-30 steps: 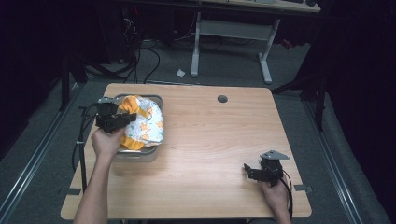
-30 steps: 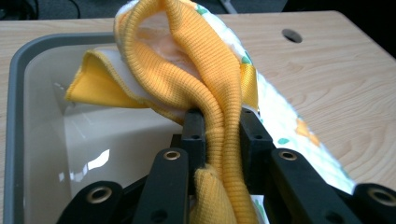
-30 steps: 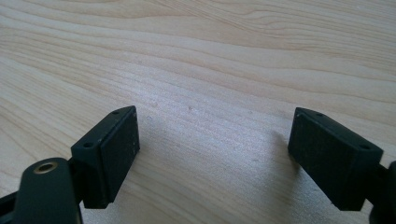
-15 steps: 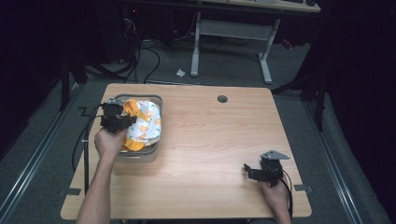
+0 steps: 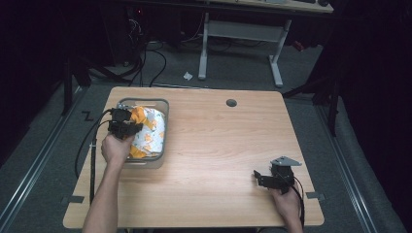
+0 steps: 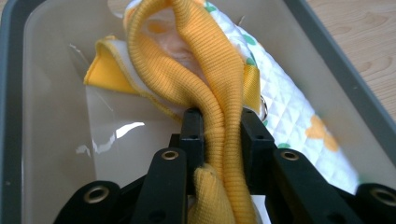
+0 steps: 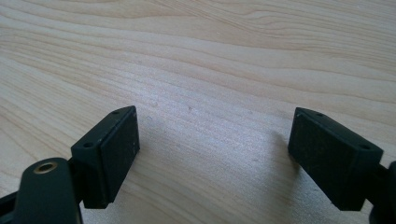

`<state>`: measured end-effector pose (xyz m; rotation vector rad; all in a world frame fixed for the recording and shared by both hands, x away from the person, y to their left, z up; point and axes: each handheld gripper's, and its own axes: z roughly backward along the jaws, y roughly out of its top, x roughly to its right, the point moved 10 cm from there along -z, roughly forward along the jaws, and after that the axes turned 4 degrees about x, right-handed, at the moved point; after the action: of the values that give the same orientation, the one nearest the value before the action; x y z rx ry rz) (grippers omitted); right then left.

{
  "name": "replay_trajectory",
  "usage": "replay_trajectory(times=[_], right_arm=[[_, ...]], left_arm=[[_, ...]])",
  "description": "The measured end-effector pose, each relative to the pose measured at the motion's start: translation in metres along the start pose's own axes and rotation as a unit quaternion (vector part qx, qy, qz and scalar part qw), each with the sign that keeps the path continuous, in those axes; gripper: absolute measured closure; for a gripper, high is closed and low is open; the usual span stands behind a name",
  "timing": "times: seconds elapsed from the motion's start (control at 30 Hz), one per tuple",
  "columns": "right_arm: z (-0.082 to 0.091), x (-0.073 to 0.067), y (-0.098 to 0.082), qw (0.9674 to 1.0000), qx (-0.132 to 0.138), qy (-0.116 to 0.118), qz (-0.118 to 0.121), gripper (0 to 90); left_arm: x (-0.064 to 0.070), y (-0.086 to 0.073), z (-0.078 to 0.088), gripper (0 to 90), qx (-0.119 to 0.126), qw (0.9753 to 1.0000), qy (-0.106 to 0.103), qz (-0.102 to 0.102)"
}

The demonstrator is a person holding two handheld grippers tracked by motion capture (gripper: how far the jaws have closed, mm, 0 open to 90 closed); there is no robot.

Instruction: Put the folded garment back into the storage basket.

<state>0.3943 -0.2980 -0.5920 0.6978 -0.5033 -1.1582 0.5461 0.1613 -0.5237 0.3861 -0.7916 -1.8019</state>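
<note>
Step in hand, by the look of it: lowering a garment (image 6: 219,88) into the grey tub (image 5: 163,127) near the left edge of the bench (image 5: 218,160), with the left gripper (image 6: 217,135) clenched on the garment's yellow ribbed band. Jaws just begun to ease apart, though the band sits squeezed between the pads, not yet let go. Right gripper (image 7: 212,154) released, jaws wide, nothing between them, parked low over bare wood near the front right corner. Next move, likely: opening the left jaws fully so the band drops, then lifting straight up without snagging the knit on the pads or dragging the cloth back over the tub's rim. From the high view: the whole layout, the tub's place on the bench, the bundle of white and orange cloth heaped inside it, both hands well apart. From the left gripper view: the grip itself, the ribbed band pinched between the pads, the quilted white fabric with orange and green print beside it, and the tub's bare glossy floor underneath. From the right gripper view: plain wood grain between open jaws.
</note>
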Motion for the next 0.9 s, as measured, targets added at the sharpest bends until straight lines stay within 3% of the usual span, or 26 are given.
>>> replay_trajectory(times=[0.1, 0.2, 0.3, 0.4, 0.77, 0.9], right_arm=[[0.0, 0.0, 0.0, 1.0, 0.0, 0.0, 0.0, 16.5], [0.0, 0.0, 0.0, 1.0, 0.0, 0.0, 0.0, 16.5], [0.0, 0.0, 0.0, 1.0, 0.0, 0.0, 0.0, 16.5], [0.0, 0.0, 0.0, 1.0, 0.0, 0.0, 0.0, 16.5], [0.0, 0.0, 0.0, 1.0, 0.0, 0.0, 0.0, 16.5], [0.0, 0.0, 0.0, 1.0, 0.0, 0.0, 0.0, 16.5]], left_arm=[[-0.003, -0.003, -0.003, 70.4, -0.011, 0.9999, 0.013, -0.002], [-0.006, -0.002, -0.001, 58.6, -0.012, 0.9994, 0.032, 0.006], [-0.009, 0.001, 0.004, 49.0, 0.001, 0.9989, 0.047, 0.006], [-0.009, 0.007, 0.013, 44.9, 0.022, 0.9983, 0.053, 0.007], [0.017, 0.02, 0.039, 38.4, 0.078, 0.9966, 0.024, -0.009], [0.027, 0.021, 0.042, 35.8, 0.083, 0.9963, 0.017, -0.013]])
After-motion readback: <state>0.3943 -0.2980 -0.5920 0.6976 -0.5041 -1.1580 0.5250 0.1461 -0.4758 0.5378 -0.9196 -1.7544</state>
